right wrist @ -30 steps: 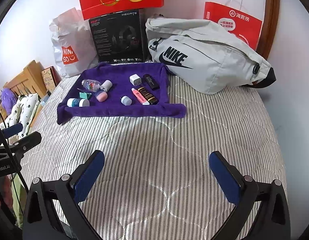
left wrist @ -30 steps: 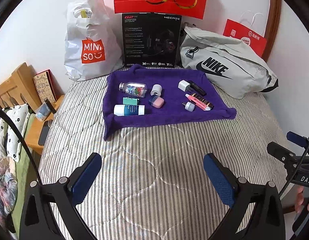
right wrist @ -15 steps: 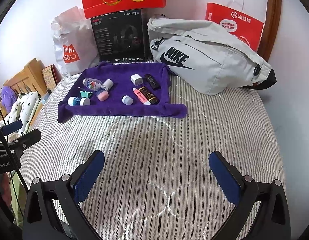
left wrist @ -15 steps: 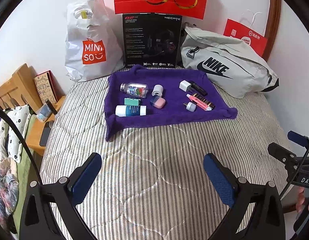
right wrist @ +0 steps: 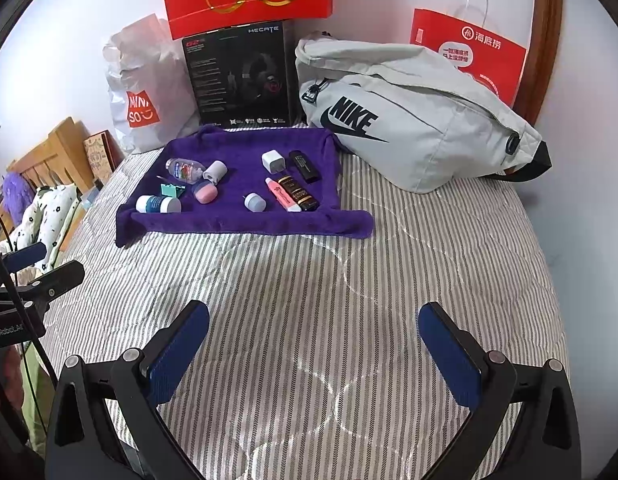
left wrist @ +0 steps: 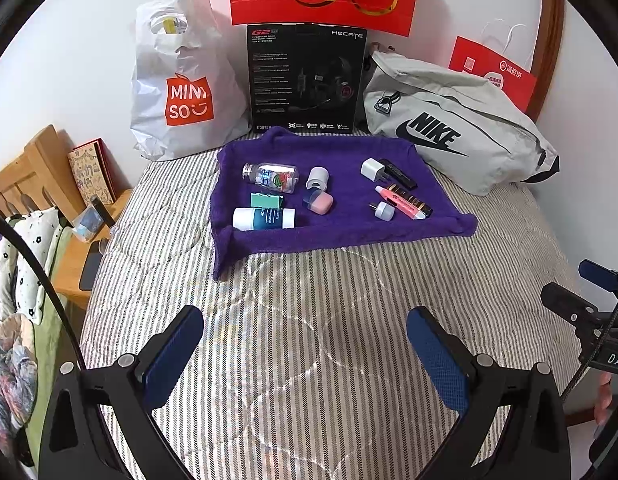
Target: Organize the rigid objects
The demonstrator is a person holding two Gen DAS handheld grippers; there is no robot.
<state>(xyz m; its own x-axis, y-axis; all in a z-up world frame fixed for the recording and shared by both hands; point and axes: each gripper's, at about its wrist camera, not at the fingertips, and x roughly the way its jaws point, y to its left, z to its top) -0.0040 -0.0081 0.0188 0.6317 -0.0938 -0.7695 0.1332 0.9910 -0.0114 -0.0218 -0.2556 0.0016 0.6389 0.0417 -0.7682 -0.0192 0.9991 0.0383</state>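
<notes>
Left wrist view: my left gripper (left wrist: 305,354) hung over the striped quilt (left wrist: 309,320), fingers spread wide, nothing between them. Ahead lay the purple towel (left wrist: 349,224) with the small items on it: a clear bottle (left wrist: 271,176) lying on its side, a green clip (left wrist: 266,201) just in front of it, a white and teal tube (left wrist: 263,218) near the towel's front left edge, a pink case (left wrist: 318,201), a small white roll (left wrist: 318,178), a white charger (left wrist: 372,169), a black stick (left wrist: 398,173) beside the charger, a pink tube (left wrist: 397,202) and a small white cap (left wrist: 383,211). Behind the towel stood a white shopping bag (left wrist: 181,92), a black box (left wrist: 305,80) and a grey bag (left wrist: 457,128). My right gripper (left wrist: 589,300) showed at the right edge; I couldn't tell its state from here.

Right wrist view: right gripper (right wrist: 313,354) fingers also wide apart and empty, over the quilt (right wrist: 329,300). The towel (right wrist: 237,220) sat well ahead, all items on it, none touched. The left gripper (right wrist: 37,268) poked in at the left edge.
</notes>
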